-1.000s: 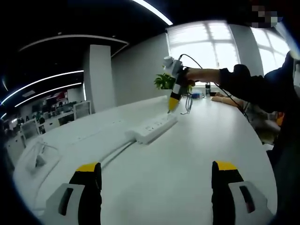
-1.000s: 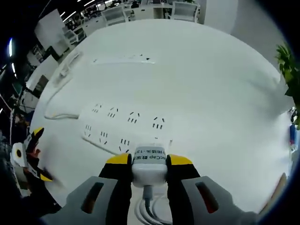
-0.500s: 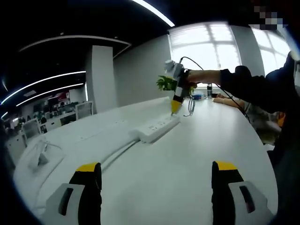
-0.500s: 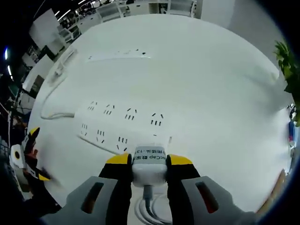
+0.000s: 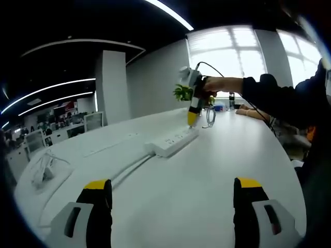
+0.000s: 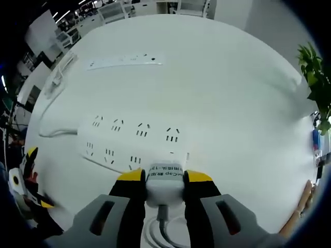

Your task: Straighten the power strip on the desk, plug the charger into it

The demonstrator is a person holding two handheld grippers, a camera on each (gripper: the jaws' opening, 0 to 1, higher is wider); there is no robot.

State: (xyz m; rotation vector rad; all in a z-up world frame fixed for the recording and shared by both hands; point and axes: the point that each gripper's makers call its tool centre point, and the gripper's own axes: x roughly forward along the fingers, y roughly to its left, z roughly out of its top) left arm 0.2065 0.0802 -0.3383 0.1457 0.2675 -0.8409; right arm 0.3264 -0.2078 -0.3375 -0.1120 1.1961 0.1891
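A white power strip (image 6: 132,142) with two rows of sockets lies on the white desk (image 6: 217,88); its cord runs off to the left. My right gripper (image 6: 164,178) is shut on a white charger (image 6: 164,181), held just above the strip's near end; the charger's cable hangs down behind. In the left gripper view the same strip (image 5: 172,143) lies mid-desk, and the right gripper (image 5: 192,118) hovers over its far end, held by a person's hand. My left gripper (image 5: 173,199) stands open low over the desk, well short of the strip, nothing between its fingers.
A second white power strip (image 6: 123,61) lies farther along the desk, with a white cable and adapter (image 5: 42,173) at the left edge. A green plant (image 6: 313,70) stands by the window. A person's dark sleeve (image 5: 279,95) reaches in from the right.
The right gripper with the charger has shifted slightly over the strip's end. The left gripper has stayed where it was.
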